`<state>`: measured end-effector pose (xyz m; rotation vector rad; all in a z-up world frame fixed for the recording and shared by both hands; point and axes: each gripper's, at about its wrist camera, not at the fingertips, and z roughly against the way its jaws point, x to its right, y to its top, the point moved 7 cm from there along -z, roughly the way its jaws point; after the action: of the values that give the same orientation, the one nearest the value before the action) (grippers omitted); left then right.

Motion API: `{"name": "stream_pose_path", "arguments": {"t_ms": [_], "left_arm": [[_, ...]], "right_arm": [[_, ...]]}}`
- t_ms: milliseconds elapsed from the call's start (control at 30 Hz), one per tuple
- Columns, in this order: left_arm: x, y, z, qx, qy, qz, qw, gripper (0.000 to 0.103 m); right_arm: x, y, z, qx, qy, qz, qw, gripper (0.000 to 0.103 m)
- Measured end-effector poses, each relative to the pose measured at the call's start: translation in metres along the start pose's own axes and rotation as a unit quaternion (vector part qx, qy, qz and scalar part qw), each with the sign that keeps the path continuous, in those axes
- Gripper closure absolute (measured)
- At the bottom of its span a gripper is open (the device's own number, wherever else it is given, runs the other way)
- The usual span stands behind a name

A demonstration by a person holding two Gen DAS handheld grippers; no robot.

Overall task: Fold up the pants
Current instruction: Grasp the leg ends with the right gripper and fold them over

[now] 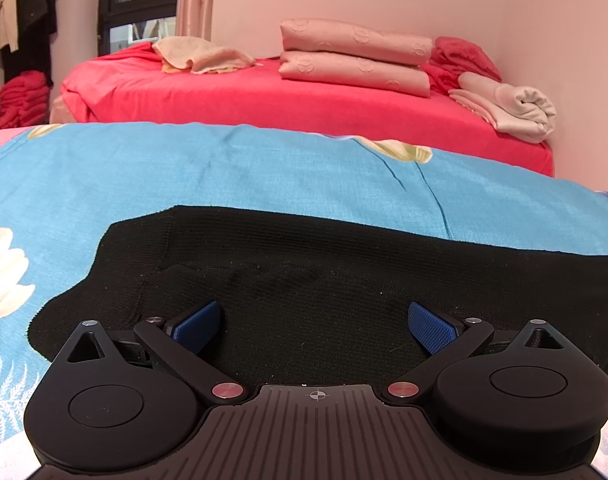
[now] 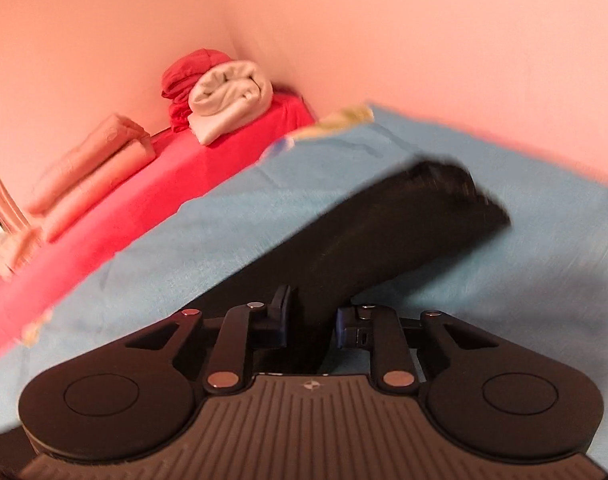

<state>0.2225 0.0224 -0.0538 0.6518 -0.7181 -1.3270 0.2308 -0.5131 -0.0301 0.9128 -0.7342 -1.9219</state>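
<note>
Two grippers: my right gripper [image 2: 312, 320] is clamped on the pants [image 2: 387, 232]; left gripper [image 1: 315, 324] is apart above them. I lift toward 12 o'clock slowly, keeping edges aligned.

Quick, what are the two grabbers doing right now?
Left gripper: open, holding nothing, over the pants.
Right gripper: shut on the pants.

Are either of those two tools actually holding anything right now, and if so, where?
The right tool pinches the black pants at the near end of a leg. The left tool is open over them, holding nothing.
</note>
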Motion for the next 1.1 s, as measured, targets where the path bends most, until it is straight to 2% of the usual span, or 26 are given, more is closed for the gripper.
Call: {"name": "stream_pose_path", "arguments": {"t_ms": [67, 100, 133, 200, 300, 400, 433, 467, 533, 567, 600, 633, 667, 700, 733, 833, 867, 900, 933, 1000, 1033, 1100], "left_arm": [[0.0, 0.0, 0.001, 0.001, -0.001, 0.001, 1.0, 0.0], [-0.001, 0.001, 0.001, 0.003, -0.002, 0.003, 1.0, 0.0], [-0.002, 0.001, 0.003, 0.007, -0.003, 0.005, 1.0, 0.0], [-0.004, 0.002, 0.006, 0.012, -0.008, 0.012, 0.9998, 0.0], [-0.009, 0.003, 0.009, 0.016, -0.018, 0.025, 0.9994, 0.0], [-0.016, 0.005, 0.012, 0.016, -0.021, 0.042, 0.9988, 0.0], [-0.02, 0.006, 0.014, 0.021, -0.02, 0.048, 0.9984, 0.0], [-0.024, 0.007, 0.017, 0.027, -0.017, 0.055, 0.998, 0.0], [-0.033, 0.008, 0.021, 0.034, -0.01, 0.067, 0.9971, 0.0], [-0.036, 0.008, 0.021, 0.035, -0.008, 0.072, 0.9968, 0.0], [-0.038, 0.009, 0.021, 0.034, -0.006, 0.077, 0.9965, 0.0], [-0.039, 0.01, 0.021, 0.034, -0.007, 0.08, 0.9962, 0.0], [-0.039, 0.01, 0.021, 0.033, -0.008, 0.081, 0.9961, 0.0], [-0.038, 0.01, 0.021, 0.033, -0.006, 0.078, 0.9963, 0.0], [-0.037, 0.01, 0.021, 0.035, -0.002, 0.075, 0.9966, 0.0], [-0.036, 0.013, 0.026, 0.041, 0.004, 0.066, 0.997, 0.0], [-0.035, 0.014, 0.029, 0.045, 0.009, 0.063, 0.997, 0.0], [-0.033, 0.017, 0.033, 0.048, 0.016, 0.059, 0.997, 0.0], [-0.028, 0.021, 0.036, 0.053, 0.019, 0.053, 0.997, 0.0], [-0.015, 0.031, 0.044, 0.068, 0.017, 0.039, 0.9968, 0.0], [-0.006, 0.036, 0.046, 0.07, 0.012, 0.032, 0.9969, 0.0], [0.02, 0.043, 0.047, 0.071, -0.005, 0.014, 0.9974, 0.0]], "right_arm": [[-0.026, 0.002, 0.017, 0.041, -0.028, 0.075, 0.996, 0.079], [-0.043, 0.001, 0.027, 0.063, -0.042, 0.122, 0.99, 0.079], [-0.061, -0.001, 0.035, 0.087, -0.055, 0.169, 0.98, 0.079], [-0.104, -0.016, 0.056, 0.144, -0.077, 0.28, 0.946, 0.079], [-0.173, -0.065, 0.08, 0.21, -0.067, 0.434, 0.874, 0.079], [-0.23, -0.133, 0.085, 0.234, -0.039, 0.551, 0.8, 0.079], [-0.245, -0.16, 0.081, 0.23, -0.031, 0.592, 0.772, 0.079], [-0.255, -0.19, 0.074, 0.217, -0.022, 0.639, 0.738, 0.079], [-0.263, -0.244, 0.059, 0.193, -0.014, 0.726, 0.66, 0.088], [-0.264, -0.25, 0.059, 0.212, -0.028, 0.735, 0.644, 0.085], [-0.267, -0.239, 0.062, 0.21, -0.028, 0.723, 0.658, 0.085], [-0.27, -0.227, 0.066, 0.197, -0.024, 0.706, 0.679, 0.085], [-0.273, -0.215, 0.071, 0.204, -0.023, 0.692, 0.692, 0.084], [-0.275, -0.209, 0.076, 0.22, -0.027, 0.69, 0.689, 0.083], [-0.277, -0.206, 0.079, 0.229, -0.029, 0.694, 0.682, 0.083], [-0.279, -0.225, 0.079, 0.2, 0.017, 0.711, 0.674, 0.083], [-0.277, -0.238, 0.076, 0.192, 0.017, 0.726, 0.66, 0.082], [-0.273, -0.248, 0.073, 0.197, 0.009, 0.742, 0.64, 0.082], [-0.272, -0.25, 0.075, 0.219, 0.005, 0.739, 0.637, 0.078], [-0.275, -0.248, 0.082, 0.222, 0.002, 0.731, 0.645, 0.061], [-0.275, -0.244, 0.083, 0.226, 0.0, 0.726, 0.649, 0.057], [-0.278, -0.242, 0.085, 0.239, -0.007, 0.725, 0.646, 0.051]]}}
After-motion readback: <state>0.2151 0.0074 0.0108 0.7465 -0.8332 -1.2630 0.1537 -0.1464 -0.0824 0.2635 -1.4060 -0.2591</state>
